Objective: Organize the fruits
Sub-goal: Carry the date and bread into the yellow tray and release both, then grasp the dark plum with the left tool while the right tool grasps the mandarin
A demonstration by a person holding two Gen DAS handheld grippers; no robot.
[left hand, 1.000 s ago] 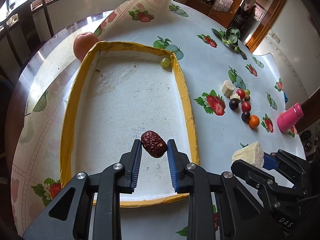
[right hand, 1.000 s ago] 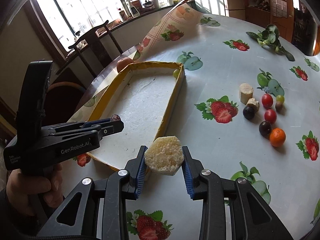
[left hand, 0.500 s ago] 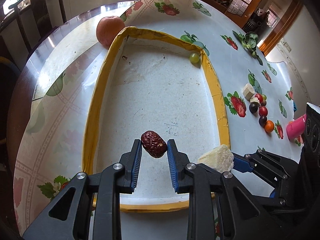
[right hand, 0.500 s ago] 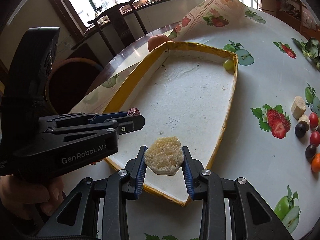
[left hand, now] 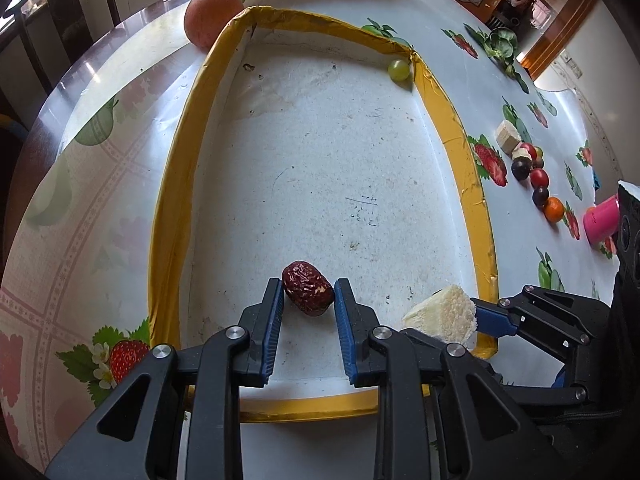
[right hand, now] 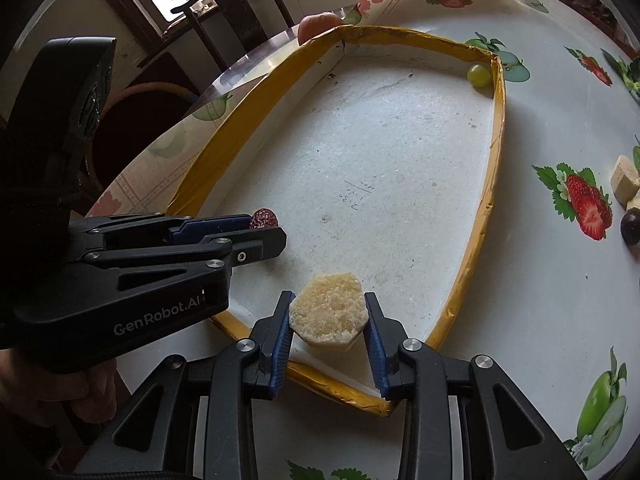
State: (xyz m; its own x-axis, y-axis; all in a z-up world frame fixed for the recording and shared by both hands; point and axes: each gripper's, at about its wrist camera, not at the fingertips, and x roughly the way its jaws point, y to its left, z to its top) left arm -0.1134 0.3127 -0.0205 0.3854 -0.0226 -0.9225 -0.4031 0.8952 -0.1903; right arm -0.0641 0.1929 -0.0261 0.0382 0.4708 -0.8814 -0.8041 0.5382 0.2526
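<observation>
One grape (left hand: pixel 398 70) alone, perhaps touching tray (left hand: pixel 456 132) corner.

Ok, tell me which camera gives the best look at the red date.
The left wrist view. There the red date sits whole and unobstructed between the jaws of the left gripper, over the tray. In the right wrist view only a sliver of it peeks out above that gripper.

a tray (left hand: pixel 460 152) lies on the bench (left hand: pixel 432 8) with a grape (left hand: pixel 398 70) in its far right corner. an apple (left hand: pixel 208 18) sits behind the tray's far left corner, and small fruits (left hand: pixel 536 184) cluster on the bench to its right.
</observation>
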